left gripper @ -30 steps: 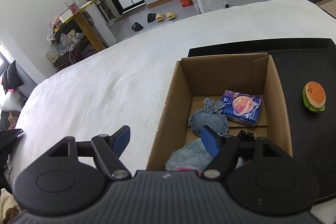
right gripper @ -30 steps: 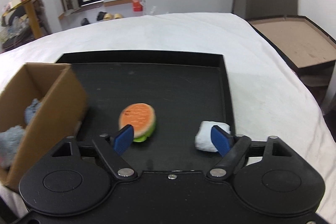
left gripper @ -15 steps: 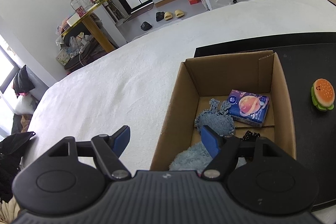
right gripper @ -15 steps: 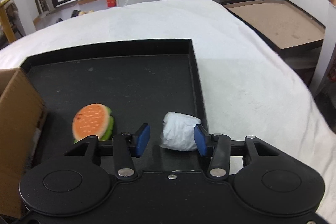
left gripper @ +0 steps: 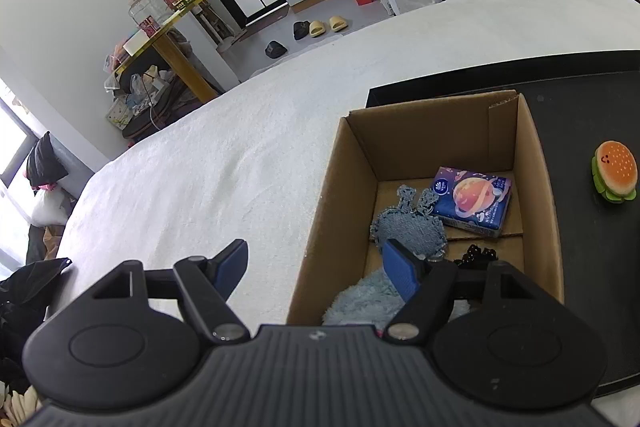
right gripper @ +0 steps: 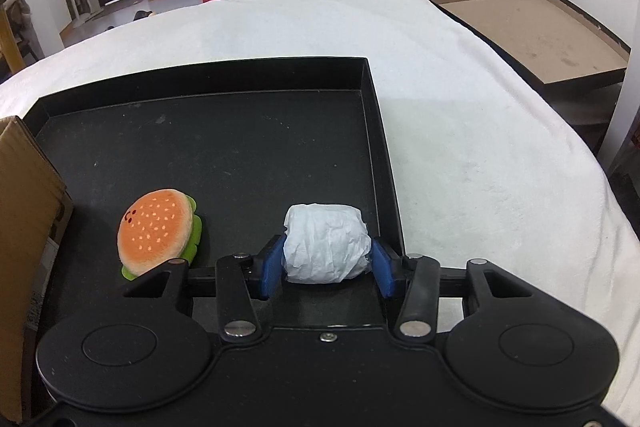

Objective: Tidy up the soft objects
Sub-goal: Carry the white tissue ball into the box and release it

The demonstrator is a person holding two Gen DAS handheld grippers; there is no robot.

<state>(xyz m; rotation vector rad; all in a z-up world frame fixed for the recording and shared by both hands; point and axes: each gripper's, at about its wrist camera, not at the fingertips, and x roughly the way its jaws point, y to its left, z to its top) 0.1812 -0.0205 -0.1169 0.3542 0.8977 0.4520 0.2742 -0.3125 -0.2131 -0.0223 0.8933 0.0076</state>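
Between the right gripper's [right gripper: 325,265] blue jaws sits a white paper-wrapped bundle [right gripper: 326,243], one pad against each of its sides, so the jaws are closed on it across its width, at its near end. It looks light and soft: crinkled tissue-like wrapping, roughly a squat roll, likely to dent under pressure and unlikely to slip on the pads. A hold across the middle, as now, seems right, though whether the wrapping is loose at the far end cannot be judged from here. The bundle rests on the floor of a black tray [right gripper: 372,115], close to the tray wall on the outer side of the right jaw.

Left of the jaws, apart from the bundle, a plush hamburger [right gripper: 158,229] lies on the tray: orange bun, green felt edge, plainly squashy and light. Further left stands a cardboard box [left gripper: 532,163].

The left gripper [left gripper: 316,267] hovers at the box's near corner with its jaws spread and nothing between them. Ahead of its right jaw, inside the box, lie a blue knitted piece [left gripper: 408,223], a fluffy pale-blue item [left gripper: 364,297] and a printed tissue packet [left gripper: 472,201].
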